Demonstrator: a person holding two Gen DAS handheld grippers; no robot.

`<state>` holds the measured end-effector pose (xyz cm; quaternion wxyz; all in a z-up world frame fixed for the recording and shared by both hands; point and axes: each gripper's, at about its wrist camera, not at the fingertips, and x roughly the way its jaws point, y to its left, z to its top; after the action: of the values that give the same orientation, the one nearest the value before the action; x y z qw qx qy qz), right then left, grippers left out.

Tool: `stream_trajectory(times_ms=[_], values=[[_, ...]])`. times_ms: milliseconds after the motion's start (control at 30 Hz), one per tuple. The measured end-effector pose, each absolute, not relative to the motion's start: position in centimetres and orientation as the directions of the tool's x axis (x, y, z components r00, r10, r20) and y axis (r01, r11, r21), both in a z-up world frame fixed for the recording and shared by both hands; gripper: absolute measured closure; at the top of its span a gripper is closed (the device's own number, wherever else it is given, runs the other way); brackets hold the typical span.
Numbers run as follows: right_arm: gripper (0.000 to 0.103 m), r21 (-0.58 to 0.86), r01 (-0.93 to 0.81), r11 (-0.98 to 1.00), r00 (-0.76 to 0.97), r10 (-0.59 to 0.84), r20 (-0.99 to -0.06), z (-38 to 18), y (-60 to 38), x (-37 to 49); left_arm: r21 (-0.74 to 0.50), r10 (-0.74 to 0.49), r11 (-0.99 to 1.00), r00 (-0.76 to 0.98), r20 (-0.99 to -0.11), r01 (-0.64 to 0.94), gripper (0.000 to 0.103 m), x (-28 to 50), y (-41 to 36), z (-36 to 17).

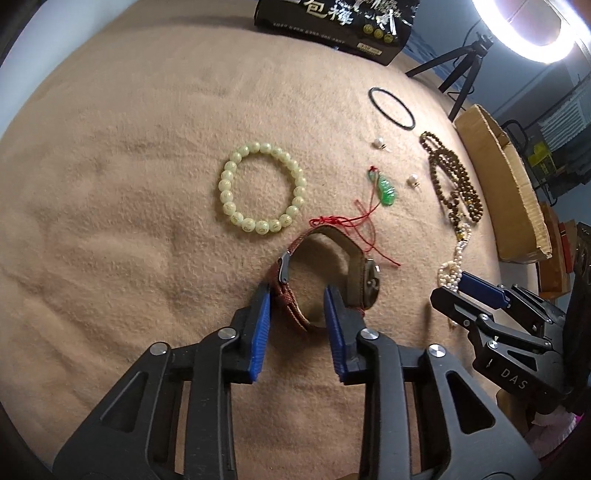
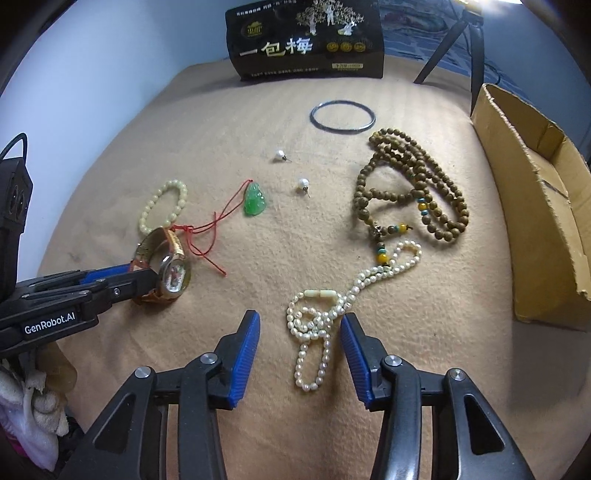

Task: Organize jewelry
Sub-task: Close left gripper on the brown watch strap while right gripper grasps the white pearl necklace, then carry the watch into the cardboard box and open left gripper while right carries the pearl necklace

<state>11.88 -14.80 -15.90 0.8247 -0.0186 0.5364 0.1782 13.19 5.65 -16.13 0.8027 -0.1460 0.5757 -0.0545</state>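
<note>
My left gripper [image 1: 297, 291] is open, its fingers on either side of the strap of a brown-strapped watch [image 1: 364, 282] standing on edge on the tan cloth; the watch also shows in the right wrist view [image 2: 173, 275], with the left gripper [image 2: 142, 278] at it. My right gripper [image 2: 300, 321] is open around a white pearl necklace [image 2: 325, 317], low over the cloth. A pale green bead bracelet [image 1: 262, 188], a green jade pendant on red cord [image 2: 254, 201], two pearl earrings [image 2: 303, 183], a brown bead mala [image 2: 410, 184] and a dark bangle [image 2: 341, 116] lie on the cloth.
An open cardboard box [image 2: 535, 206] stands at the right edge of the cloth. A black printed bag [image 2: 306, 40] stands at the far edge. A tripod [image 1: 465, 70] and ring light [image 1: 535, 29] are beyond the far right corner.
</note>
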Motion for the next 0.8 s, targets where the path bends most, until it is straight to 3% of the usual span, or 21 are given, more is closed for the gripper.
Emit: stream_trajectory(times_ms=[133, 367, 467, 800], values=[[0.056, 0.143, -0.324, 0.935, 0.357, 0.26, -0.897, -16.2, -14.5, 12.1, -0.304, -0.258, 0.948, 0.332, -0.907, -0.095, 0.084, 13.5, 5.8, -16.3], [0.089, 0.134, -0.328, 0.935, 0.358, 0.254, -0.898, -16.4, -14.3, 12.8, -0.315, -0.263, 0.943, 0.345, -0.901, -0.104, 0.092, 13.6, 6.3, -16.4], [0.097, 0.152, -0.329, 0.932, 0.357, 0.272, -0.894, -16.3, -14.7, 12.7, -0.313, -0.259, 0.945, 0.358, -0.897, -0.1, 0.093, 13.3, 6.4, -16.1], [0.099, 0.168, -0.343, 0.924, 0.39, 0.303, -0.87, -14.6, -16.3, 11.1, -0.317, -0.26, 0.945, 0.408, -0.875, -0.078, 0.094, 12.6, 6.1, -14.4]])
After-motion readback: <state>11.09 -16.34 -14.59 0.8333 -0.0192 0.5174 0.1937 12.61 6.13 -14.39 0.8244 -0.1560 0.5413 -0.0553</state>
